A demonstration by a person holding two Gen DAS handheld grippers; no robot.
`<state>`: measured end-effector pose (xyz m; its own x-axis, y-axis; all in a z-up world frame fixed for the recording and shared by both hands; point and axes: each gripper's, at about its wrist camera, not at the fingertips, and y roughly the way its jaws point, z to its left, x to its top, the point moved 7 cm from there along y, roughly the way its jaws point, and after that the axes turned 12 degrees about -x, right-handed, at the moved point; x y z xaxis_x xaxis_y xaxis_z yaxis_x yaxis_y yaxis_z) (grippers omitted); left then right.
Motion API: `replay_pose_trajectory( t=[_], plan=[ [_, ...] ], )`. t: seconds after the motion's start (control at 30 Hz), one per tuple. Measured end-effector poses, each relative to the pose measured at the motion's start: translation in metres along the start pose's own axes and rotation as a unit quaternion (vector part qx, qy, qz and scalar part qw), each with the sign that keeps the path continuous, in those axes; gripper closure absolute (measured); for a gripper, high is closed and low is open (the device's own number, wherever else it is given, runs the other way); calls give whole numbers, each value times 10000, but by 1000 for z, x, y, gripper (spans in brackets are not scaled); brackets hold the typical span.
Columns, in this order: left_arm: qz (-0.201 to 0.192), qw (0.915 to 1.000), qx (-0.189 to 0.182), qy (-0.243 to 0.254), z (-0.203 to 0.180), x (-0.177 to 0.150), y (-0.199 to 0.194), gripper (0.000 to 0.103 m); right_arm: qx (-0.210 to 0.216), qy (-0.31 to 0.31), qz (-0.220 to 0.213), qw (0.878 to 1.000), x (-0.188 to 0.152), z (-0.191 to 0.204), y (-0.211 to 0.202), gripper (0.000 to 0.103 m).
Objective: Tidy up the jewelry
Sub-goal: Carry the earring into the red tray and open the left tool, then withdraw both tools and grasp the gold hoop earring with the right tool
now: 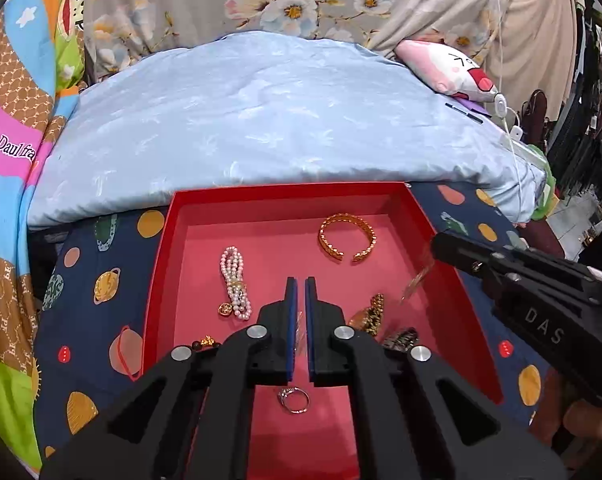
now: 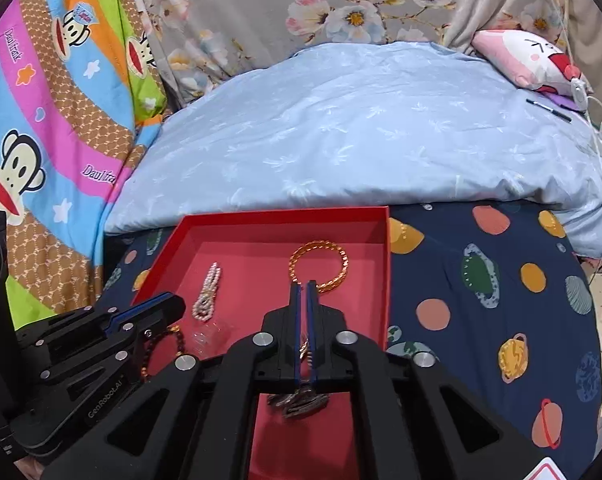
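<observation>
A red tray (image 1: 163,264) (image 2: 385,280) holds jewelry: a gold cuff bangle (image 1: 347,238) (image 2: 319,266), a pearl bracelet (image 1: 235,282) (image 2: 209,292), a silver ring (image 1: 293,400), a gold chain piece (image 1: 371,314), a dark beaded bracelet (image 2: 161,344) and a dark metal piece (image 2: 299,400). My left gripper (image 1: 300,284) hovers over the tray, shut on a small clear plastic bag (image 1: 299,330) (image 2: 213,338). My right gripper (image 2: 304,286) (image 1: 437,246) is over the tray's right part, shut on a thin gold chain (image 2: 306,348) that hangs blurred below it (image 1: 415,282).
The tray lies on a navy planet-print sheet (image 2: 481,300) (image 1: 89,280). A pale blue duvet (image 1: 261,120) is heaped behind it. A pink plush pillow (image 2: 529,60) and white cables (image 2: 597,120) lie at the far right. Colourful cartoon fabric (image 2: 41,120) hangs at the left.
</observation>
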<state>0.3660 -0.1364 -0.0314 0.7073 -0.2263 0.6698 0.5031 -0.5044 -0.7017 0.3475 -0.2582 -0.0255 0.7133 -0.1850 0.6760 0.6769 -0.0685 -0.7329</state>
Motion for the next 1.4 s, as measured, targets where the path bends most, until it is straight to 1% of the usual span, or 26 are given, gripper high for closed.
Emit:
replay_pose_trajectory(
  t=[0.03, 0.07, 0.1, 0.13, 0.17, 0.3, 0.37, 0.43, 0.5, 0.53, 0.67, 0.8, 0.87, 0.93, 1.1, 1.17, 1.27, 1.4],
  plan=[
    [-7, 10000, 37, 3, 1, 0, 0, 89, -13, 7, -16, 10000, 0, -1, -1, 89],
    [-26, 9999, 98, 3, 2, 0, -1, 82, -15, 31, -60, 10000, 1, -2, -4, 85],
    [-50, 9998, 179, -5, 3, 0, -2, 65, -29, 46, -86, 9999, 1, -2, -6, 81],
    [-112, 9995, 282, -25, 5, 0, -6, 50, -39, 57, -119, 9999, 1, -3, -9, 80],
    [-170, 9993, 343, -41, 7, 0, -11, 47, -37, 72, -165, 9998, 1, -4, -15, 79],
    [-339, 9983, 477, -13, 10, -4, -37, 46, -14, 102, -281, 9996, -5, -6, -41, 79],
    [-400, 9977, 539, 0, 10, -9, -54, 47, -9, 81, -324, 9994, -14, -7, -57, 78],
    [-411, 9973, 610, -16, 12, -19, -71, 47, -25, 77, -338, 9994, -27, -10, -75, 76],
    [-398, 9974, 587, -91, 13, -30, -85, 47, -56, 81, -341, 9994, -40, -14, -90, 71],
    [-369, 9975, 593, -145, 14, -38, -92, 46, -88, 84, -338, 9994, -46, -16, -95, 71],
    [-301, 9970, 662, -267, 17, -72, -117, 46, -213, 53, -246, 9995, -87, -22, -123, 70],
    [-177, 9957, 756, -501, 23, -112, -136, 46, -172, 8, 14, 9999, -136, -21, -141, 70],
    [-132, 9947, 820, -611, 26, -130, -144, 46, -139, -22, 186, 9997, -161, -16, -145, 70],
    [-32, 9938, 863, -705, 30, -151, -149, 46, 16, -11, 423, 9991, -187, -9, -147, 70],
    [229, 9909, 941, -938, 41, -199, -158, 46, 205, -57, 796, 9966, -233, 11, -145, 70],
    [317, 9896, 969, -1013, 45, -217, -162, 46, 219, -80, 872, 9959, -245, 17, -145, 70],
    [451, 9874, 1023, -1120, 50, -239, -164, 46, 113, -162, 874, 9960, -257, 25, -144, 70],
    [534, 9858, 1079, -1169, 53, -255, -166, 46, 140, -193, 945, 9952, -266, 34, -140, 70]
  ],
)
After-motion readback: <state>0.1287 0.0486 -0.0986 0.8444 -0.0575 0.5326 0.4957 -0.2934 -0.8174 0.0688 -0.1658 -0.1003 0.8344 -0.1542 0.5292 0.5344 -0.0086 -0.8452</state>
